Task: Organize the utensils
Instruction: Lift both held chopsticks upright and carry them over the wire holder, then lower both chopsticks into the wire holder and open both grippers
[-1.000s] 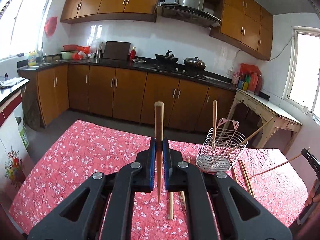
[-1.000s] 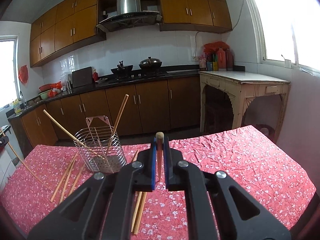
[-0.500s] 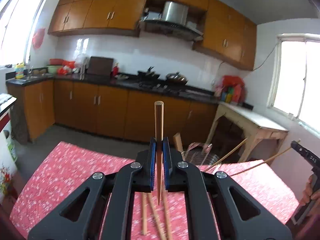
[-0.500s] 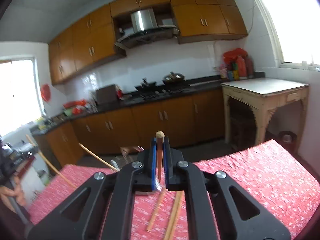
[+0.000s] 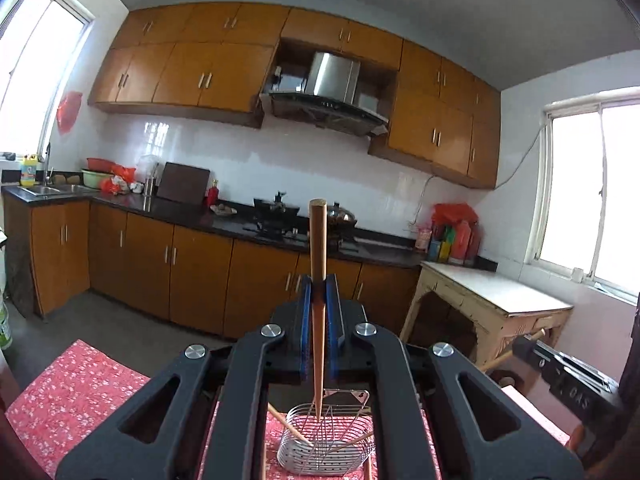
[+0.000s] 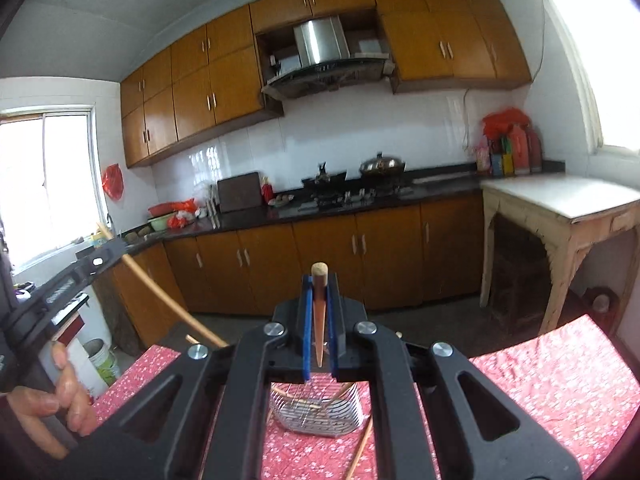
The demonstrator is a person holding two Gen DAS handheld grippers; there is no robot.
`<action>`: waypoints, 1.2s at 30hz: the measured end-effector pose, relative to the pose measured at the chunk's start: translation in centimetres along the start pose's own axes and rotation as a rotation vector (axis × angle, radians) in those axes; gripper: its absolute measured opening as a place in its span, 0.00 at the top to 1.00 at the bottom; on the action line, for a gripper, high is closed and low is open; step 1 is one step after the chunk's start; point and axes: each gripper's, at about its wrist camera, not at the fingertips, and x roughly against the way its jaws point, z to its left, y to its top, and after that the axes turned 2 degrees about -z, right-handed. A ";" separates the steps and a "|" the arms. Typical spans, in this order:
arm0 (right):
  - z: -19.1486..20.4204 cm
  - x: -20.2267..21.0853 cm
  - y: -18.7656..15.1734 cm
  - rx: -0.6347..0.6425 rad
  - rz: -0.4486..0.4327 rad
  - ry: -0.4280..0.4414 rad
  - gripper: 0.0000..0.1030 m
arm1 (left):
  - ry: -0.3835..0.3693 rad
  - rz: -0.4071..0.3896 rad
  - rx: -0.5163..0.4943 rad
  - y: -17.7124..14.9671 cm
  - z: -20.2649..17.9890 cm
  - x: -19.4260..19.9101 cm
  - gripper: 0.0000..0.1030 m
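Above wire basket [image 5: 326,446] | L claw [image 5: 319,300] & R claw [image 6: 319,296] each clamped on tapered wooden chopstick [image 5: 318,280], upright

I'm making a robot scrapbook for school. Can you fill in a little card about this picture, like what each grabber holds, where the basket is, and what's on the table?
left gripper: shut on a chopstick, held upright
right gripper: shut on another chopstick, held upright
wire basket: on the table below both grippers, a few chopsticks already leaning inside
tablecloth: red with small flowers
loose chopstick: lying on the cloth beside the basket
background: kitchen counter and wooden cabinets
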 end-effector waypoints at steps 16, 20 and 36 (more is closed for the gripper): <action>-2.6 -8.5 -4.2 -0.106 0.230 0.039 0.93 | 0.025 0.207 0.023 -5.1 1.9 -6.4 0.94; -2.9 -10.1 -5.7 -0.125 0.280 0.037 0.93 | 0.032 0.246 0.010 -6.2 1.9 -7.3 0.94; -3.6 -8.5 -6.6 -0.108 0.233 -0.044 0.70 | 0.062 0.300 0.000 -7.1 2.9 -6.8 0.68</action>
